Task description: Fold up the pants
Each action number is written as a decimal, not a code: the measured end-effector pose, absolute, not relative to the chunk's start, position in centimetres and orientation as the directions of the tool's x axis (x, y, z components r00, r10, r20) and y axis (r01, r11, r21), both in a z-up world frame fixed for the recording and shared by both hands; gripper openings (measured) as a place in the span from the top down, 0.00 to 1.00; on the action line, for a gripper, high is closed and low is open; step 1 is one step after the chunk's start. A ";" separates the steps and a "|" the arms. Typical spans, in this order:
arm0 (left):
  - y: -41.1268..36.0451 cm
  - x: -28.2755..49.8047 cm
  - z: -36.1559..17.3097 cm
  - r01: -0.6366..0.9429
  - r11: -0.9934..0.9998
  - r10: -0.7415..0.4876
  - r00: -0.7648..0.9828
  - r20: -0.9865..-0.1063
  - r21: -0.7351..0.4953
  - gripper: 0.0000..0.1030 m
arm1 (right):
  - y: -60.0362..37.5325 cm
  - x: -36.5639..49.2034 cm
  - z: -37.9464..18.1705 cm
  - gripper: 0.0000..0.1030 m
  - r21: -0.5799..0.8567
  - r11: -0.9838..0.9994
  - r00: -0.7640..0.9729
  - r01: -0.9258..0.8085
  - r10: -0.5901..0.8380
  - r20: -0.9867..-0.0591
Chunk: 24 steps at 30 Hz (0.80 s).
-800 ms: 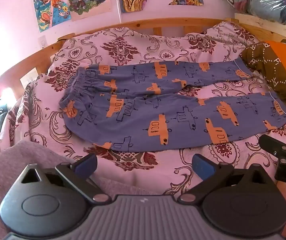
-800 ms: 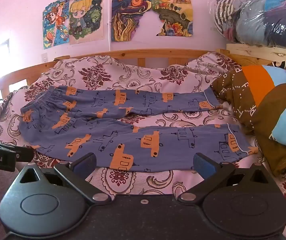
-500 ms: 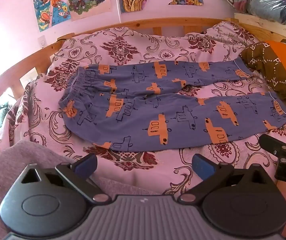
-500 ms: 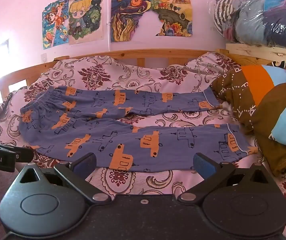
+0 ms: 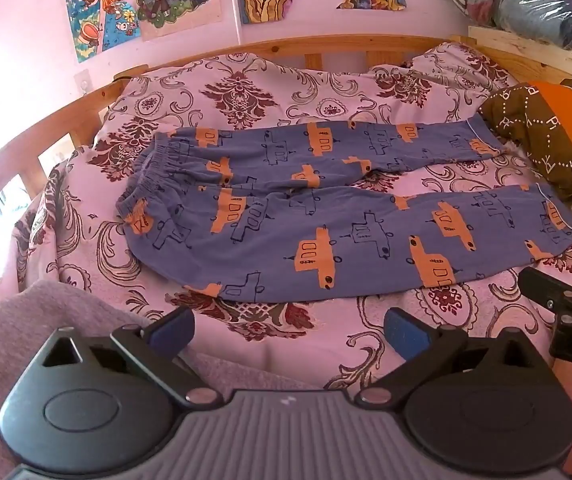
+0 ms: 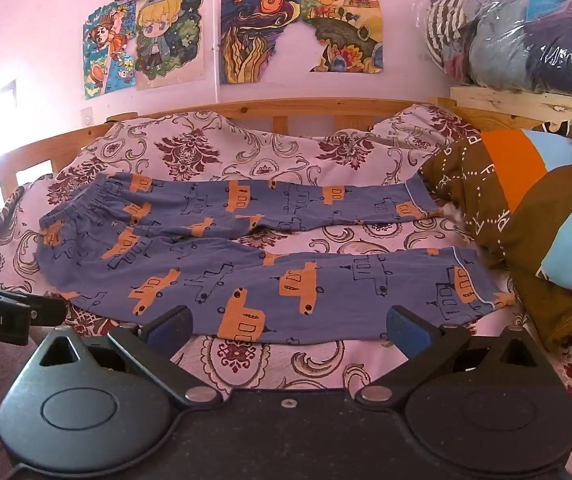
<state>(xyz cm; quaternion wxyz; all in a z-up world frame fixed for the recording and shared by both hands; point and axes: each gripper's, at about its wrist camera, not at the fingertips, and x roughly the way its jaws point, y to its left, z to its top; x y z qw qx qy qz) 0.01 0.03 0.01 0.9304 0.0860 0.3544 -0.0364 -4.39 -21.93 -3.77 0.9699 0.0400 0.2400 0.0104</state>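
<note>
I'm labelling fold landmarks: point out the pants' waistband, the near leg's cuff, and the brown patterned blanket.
Waistband [image 5: 154,178], left wrist view: on the gathered elastic edge at the pants' left end.
Near leg's cuff [image 6: 472,280], right wrist view: on the piped hem.
Brown patterned blanket [image 6: 486,200], right wrist view: on its brown dotted panel.

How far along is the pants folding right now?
Done: the pants lie spread flat on the bedspread, legs apart. In hand: nothing; the left gripper and right gripper hover open, short of the fabric. Left: every fold.
</note>
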 end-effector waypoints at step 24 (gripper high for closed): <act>0.0 0.0 0.0 0.129 0.983 -0.008 0.745 -0.667 0.133 0.00 | -22.1 -4.4 -3.7 0.01 0.084 0.996 0.884 -0.001 0.040 -0.465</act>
